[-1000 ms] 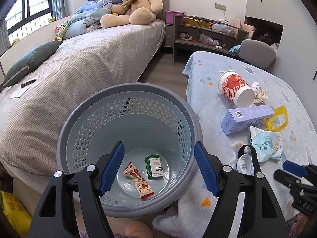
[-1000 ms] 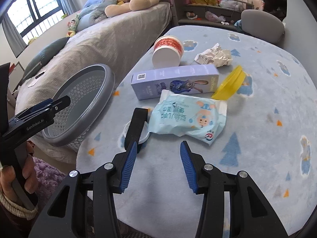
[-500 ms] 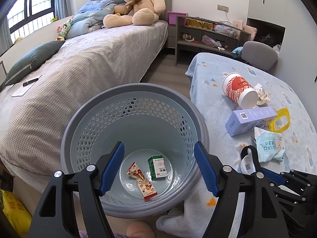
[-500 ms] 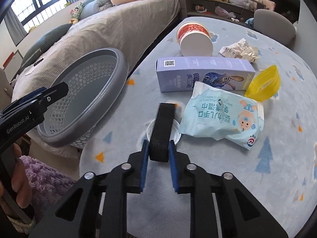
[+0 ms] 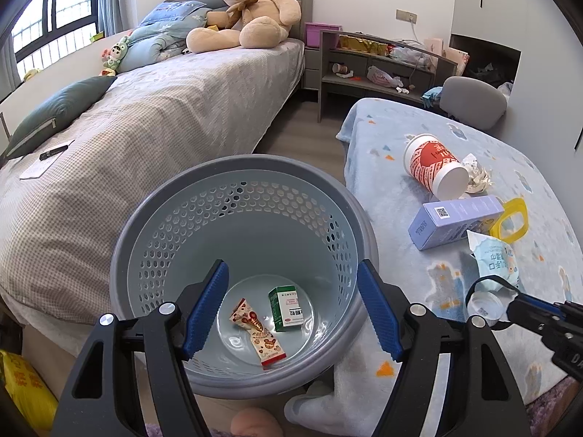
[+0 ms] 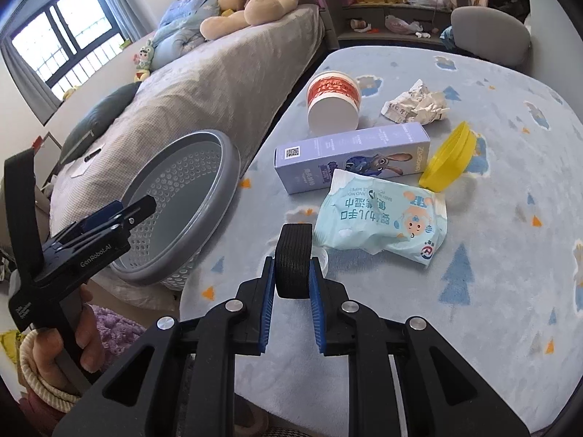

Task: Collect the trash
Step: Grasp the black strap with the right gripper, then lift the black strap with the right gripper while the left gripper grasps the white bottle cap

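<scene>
"GenRobot.AI" on left gripper (image 6: 120, 215)

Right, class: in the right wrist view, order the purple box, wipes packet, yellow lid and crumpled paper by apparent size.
1. Purple box
2. Wipes packet, close to the box and nearer the camera, so unsure
3. Yellow lid and crumpled paper, too alike to rank

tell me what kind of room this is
Most likely a child's bedroom: a made bed with a big teddy bear by the headboard, a window beside it, and a cluttered desk shelf with a chair.
</scene>
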### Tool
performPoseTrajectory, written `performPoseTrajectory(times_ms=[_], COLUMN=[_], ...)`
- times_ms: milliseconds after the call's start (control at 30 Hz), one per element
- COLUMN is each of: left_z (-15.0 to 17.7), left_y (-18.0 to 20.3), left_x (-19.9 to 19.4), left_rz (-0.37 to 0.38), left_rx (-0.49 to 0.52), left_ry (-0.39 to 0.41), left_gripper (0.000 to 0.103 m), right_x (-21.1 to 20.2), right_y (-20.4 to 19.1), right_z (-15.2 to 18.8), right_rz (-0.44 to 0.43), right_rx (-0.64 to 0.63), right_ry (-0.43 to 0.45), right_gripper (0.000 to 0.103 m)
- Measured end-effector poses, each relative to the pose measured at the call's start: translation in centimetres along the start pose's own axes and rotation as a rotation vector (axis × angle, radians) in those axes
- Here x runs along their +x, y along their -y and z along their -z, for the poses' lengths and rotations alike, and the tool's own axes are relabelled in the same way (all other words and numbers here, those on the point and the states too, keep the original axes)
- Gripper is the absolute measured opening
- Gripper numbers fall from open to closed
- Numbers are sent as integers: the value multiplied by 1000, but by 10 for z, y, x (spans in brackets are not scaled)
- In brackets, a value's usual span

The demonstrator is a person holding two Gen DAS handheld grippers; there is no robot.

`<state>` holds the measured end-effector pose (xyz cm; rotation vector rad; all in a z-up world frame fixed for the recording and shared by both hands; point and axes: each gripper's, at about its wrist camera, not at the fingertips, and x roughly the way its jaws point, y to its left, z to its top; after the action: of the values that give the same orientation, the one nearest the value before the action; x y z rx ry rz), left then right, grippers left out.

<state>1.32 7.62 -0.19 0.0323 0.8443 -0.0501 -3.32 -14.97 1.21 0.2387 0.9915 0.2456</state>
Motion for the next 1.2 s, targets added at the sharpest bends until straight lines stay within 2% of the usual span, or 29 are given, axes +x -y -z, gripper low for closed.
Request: performPoseTrajectory(times_ms=[133,400,567,1033,1200], left_z=[1,2,2,19,36], left_y=[2,6,10,47,75], left_x=[0,1,3,3,1], left_rz=[-4,-9,-9,18,76], left_rx=[9,19,32,136,184], left_ry=[1,-3,-6,-22,-56], left_gripper=[70,70,70,70,70], right_x=[1,1,-8,-74,-93], right_y=[23,77,89,79,89], right_z=[3,20,24,17,18], right_rz=[65,285,345,298,318], right_rx=[50,111,106,74,74], right_ry=[-14,-53,-39,102,128], right_gripper=[19,19,19,19,19])
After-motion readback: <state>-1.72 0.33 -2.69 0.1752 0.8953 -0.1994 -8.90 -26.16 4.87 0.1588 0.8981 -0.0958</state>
